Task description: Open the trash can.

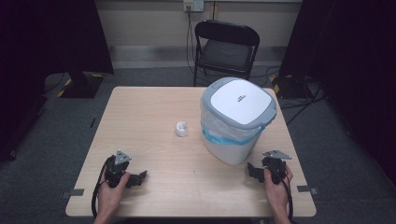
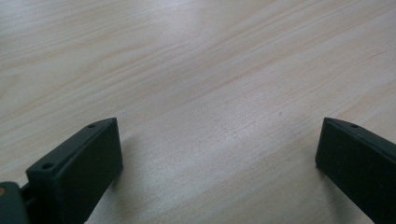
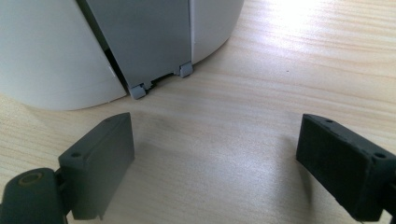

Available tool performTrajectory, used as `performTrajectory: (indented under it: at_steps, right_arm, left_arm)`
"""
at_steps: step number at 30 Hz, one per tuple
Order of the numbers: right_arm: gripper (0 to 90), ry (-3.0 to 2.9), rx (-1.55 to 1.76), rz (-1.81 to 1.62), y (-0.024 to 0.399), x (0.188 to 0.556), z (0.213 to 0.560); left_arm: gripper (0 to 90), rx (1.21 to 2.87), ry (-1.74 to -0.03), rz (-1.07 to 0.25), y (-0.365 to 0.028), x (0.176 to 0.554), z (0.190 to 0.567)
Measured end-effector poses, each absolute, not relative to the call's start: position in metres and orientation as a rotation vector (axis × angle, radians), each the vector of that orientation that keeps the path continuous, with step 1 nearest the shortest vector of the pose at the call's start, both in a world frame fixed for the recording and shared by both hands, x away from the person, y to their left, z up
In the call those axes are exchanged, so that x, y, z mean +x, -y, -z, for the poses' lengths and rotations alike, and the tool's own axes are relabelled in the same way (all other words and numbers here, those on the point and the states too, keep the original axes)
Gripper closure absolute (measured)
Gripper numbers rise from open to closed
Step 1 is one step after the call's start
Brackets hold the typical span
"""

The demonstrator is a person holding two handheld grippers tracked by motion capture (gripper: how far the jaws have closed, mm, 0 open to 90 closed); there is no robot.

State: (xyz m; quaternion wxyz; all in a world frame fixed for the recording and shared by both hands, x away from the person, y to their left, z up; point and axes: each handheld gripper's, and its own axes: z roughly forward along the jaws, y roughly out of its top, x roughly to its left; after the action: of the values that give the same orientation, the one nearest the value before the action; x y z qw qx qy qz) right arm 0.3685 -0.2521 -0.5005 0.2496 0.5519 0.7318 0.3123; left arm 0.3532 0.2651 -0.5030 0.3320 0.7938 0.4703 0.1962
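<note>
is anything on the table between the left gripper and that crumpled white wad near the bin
Nothing visible. The left gripper rests open on the near left of the table, and only bare wood lies between it and the crumpled white wad. The lidded bin stands to the wad's right, off that path.

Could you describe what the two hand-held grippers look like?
Both are black. The left gripper and the right gripper each carry a grey three-cornered plate on top and trail a black cable along the forearm. In the gripper views the jaws are blocky black pads with small screw holes. The forearms are bare, no sleeves showing.
</note>
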Motion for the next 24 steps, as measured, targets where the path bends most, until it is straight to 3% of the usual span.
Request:
performTrajectory:
  at_steps: [8,13,15,20,24]
  right_arm:
    - [10.4,-1.991,1.503,-0.849,0.252,0.368,0.500]
    - [10.8,-2.009,1.483,-0.859,0.249,0.366,0.500]
    - [12.3,-1.997,1.492,-0.863,0.248,0.364,0.500]
    - [13.3,-1.998,1.529,-0.872,0.250,0.365,0.495]
    - [13.5,-1.983,1.512,-0.864,0.250,0.367,0.487]
  left_arm:
    - [2.1,2.042,-1.256,-0.527,-0.263,0.351,0.503]
    - [9.4,2.037,-1.234,-0.535,-0.262,0.350,0.502]
    - [18.1,2.006,-1.245,-0.527,-0.261,0.352,0.501]
    - [17.6,2.059,-1.197,-0.551,-0.254,0.361,0.493]
    - [18.3,1.994,-1.167,-0.501,-0.245,0.372,0.481]
